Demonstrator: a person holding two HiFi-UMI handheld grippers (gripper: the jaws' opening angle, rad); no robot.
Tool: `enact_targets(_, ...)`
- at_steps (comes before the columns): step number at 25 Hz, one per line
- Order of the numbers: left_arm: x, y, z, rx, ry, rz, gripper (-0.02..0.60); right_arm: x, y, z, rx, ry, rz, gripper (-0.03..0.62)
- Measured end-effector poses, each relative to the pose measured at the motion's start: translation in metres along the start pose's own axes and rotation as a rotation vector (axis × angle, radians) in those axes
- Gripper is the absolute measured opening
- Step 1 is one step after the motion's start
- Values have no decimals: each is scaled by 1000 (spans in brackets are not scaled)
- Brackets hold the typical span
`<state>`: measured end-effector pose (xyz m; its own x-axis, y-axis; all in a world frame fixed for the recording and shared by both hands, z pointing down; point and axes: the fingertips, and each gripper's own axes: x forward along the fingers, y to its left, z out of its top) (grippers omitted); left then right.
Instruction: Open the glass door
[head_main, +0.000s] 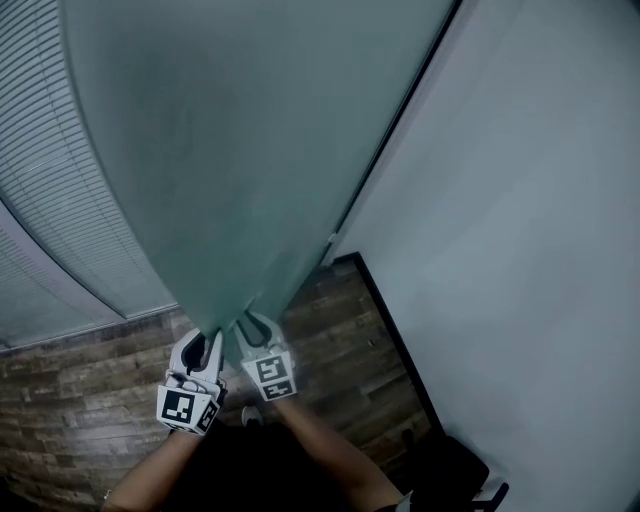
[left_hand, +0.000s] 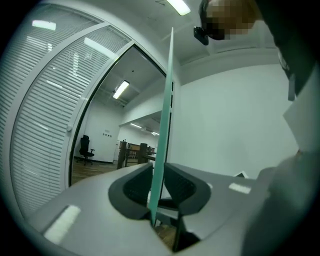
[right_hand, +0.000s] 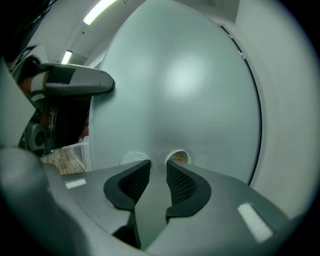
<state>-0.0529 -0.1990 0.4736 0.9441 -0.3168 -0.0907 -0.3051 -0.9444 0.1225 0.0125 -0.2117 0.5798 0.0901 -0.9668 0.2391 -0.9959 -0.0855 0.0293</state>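
One tall frosted pale-green glass door leaf (head_main: 250, 150), standing beside a plain white wall (head_main: 520, 250) and above a brown wood-plank floor (head_main: 90, 380), seen edge-on from the left gripper view and face-on from the right. Left tongs (left_hand: 158, 172) pinching the pane's thin free edge, one dark ribbed pad against each face. Right tongs (right_hand: 157, 167) spread and empty, aimed at the door's broad face, tips near two small round holes (right_hand: 178, 157) through the glass
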Motion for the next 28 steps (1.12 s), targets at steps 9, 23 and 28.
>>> enact_targets(9, -3, -18, 2, -47, 33, -88, 57, -35, -5, -15, 37, 9, -129, 109)
enact_targets(23, 3, -54, -4, -16, 117, -325, 77, -83, 8, -39, 129, -3, -261, 118)
enact_targets(28, 2, -72, -8, -4, 142, -421, 91, -108, 9, -42, 143, -31, -341, 120)
